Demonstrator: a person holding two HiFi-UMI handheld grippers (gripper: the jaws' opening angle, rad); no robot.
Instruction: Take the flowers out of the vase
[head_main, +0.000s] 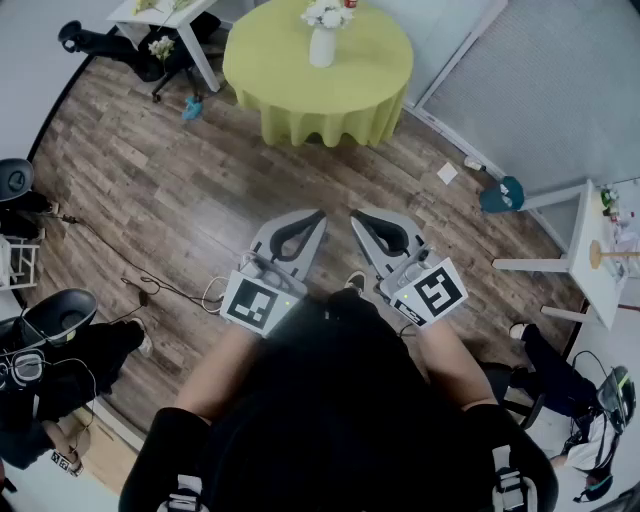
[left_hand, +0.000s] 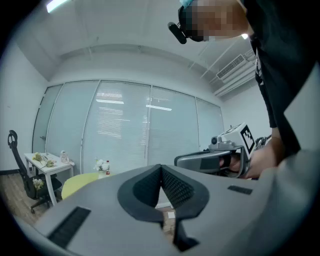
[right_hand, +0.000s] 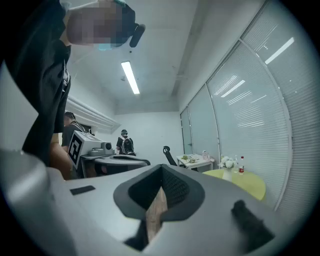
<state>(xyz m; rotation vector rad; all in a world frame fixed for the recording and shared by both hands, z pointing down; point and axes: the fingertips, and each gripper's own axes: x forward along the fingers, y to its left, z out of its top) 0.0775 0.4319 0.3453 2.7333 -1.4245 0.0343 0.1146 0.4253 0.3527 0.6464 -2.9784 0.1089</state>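
Note:
A white vase (head_main: 322, 44) with white flowers (head_main: 326, 13) stands on a round table under a yellow-green cloth (head_main: 360, 70), far across the wooden floor. Both grippers are held side by side in front of the person's body, well short of the table. My left gripper (head_main: 317, 217) is shut with nothing in it, and so is my right gripper (head_main: 358, 217). In the left gripper view the flowers (left_hand: 101, 164) show small beyond the touching tips of the left gripper (left_hand: 161, 168). The right gripper view has the vase (right_hand: 228, 163) off to the right of the right gripper (right_hand: 161, 168).
A white desk (head_main: 178, 14) and a black office chair (head_main: 112, 44) stand at the far left. Another white table (head_main: 596, 256) sits at the right. Cables (head_main: 150, 290) trail over the floor. A red-capped bottle (right_hand: 242, 167) is on the round table. A person (right_hand: 125, 143) stands in the distance.

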